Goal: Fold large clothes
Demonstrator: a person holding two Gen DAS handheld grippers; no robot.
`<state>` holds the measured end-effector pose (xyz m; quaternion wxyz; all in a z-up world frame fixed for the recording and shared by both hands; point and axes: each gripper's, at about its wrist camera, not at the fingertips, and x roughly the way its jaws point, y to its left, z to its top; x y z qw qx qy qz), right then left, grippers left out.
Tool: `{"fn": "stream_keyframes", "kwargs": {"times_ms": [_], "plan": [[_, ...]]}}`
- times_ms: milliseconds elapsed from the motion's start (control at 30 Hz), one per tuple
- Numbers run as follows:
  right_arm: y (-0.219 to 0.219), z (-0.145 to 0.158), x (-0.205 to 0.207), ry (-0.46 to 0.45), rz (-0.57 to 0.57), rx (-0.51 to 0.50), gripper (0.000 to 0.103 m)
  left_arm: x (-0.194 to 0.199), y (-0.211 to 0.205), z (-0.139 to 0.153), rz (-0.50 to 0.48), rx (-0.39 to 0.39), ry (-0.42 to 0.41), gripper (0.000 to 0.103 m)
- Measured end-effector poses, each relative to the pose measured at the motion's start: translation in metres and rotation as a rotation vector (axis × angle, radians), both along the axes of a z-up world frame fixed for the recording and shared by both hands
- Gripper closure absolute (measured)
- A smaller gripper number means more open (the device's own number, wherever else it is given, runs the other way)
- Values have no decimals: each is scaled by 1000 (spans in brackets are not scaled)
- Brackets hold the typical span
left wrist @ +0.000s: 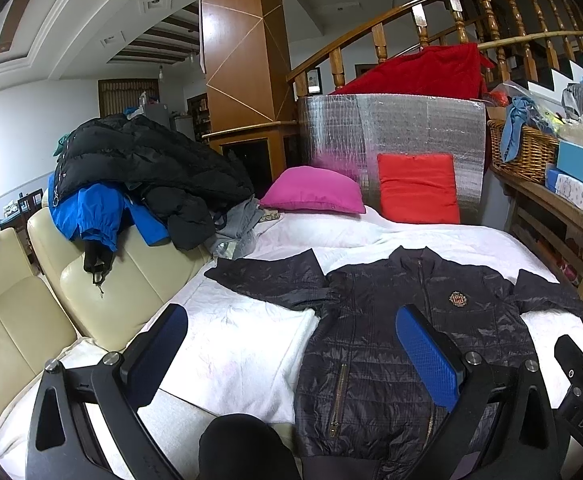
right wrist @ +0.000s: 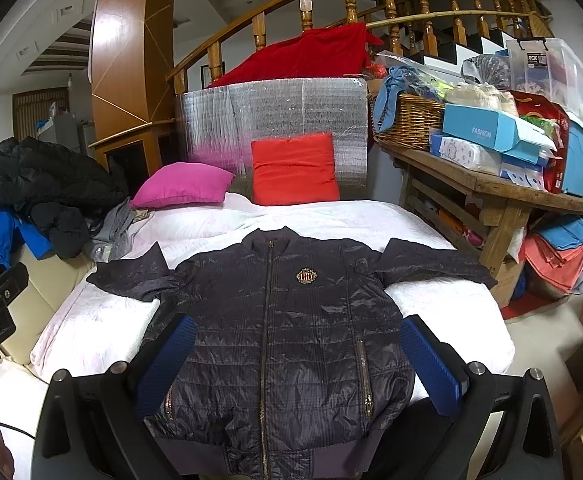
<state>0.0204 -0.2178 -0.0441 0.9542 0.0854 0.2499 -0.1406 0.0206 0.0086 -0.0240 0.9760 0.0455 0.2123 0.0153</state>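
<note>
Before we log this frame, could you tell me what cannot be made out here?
- Dark jacket: hem cut off by the bottom edge, right wrist view.
- Jacket's hem corner in the left wrist view: hidden behind the left gripper.
- Chest badge: too small to read.

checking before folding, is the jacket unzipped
No, the jacket lies flat on the bed with its front zip closed up to the collar.

A bed [right wrist: 431, 216] under a white quilted cover carries a dark quilted jacket [right wrist: 279, 332], laid flat, front up and zipped, with both sleeves spread out to the sides. At the far end, a magenta cushion [right wrist: 183, 184] lies flat while a red cushion [right wrist: 295, 172] stands propped against a silver foil panel [right wrist: 275, 108].
</note>
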Motion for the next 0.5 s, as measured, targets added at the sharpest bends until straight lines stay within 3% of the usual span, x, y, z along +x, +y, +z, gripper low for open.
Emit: {"fn": "stream_keyframes", "kwargs": {"times_ms": [300,400,500], "plan": [[-11,-10,17,25,-6,12,0,23,-11,-15,-32,1,46,0],[-46,-23,42,17,-22,47,0,64,-21,-43,-87,-28,180,0],[-107,-47,74,11,-60,156,0,133,-40,-103,-153,-46,437,0]]}}
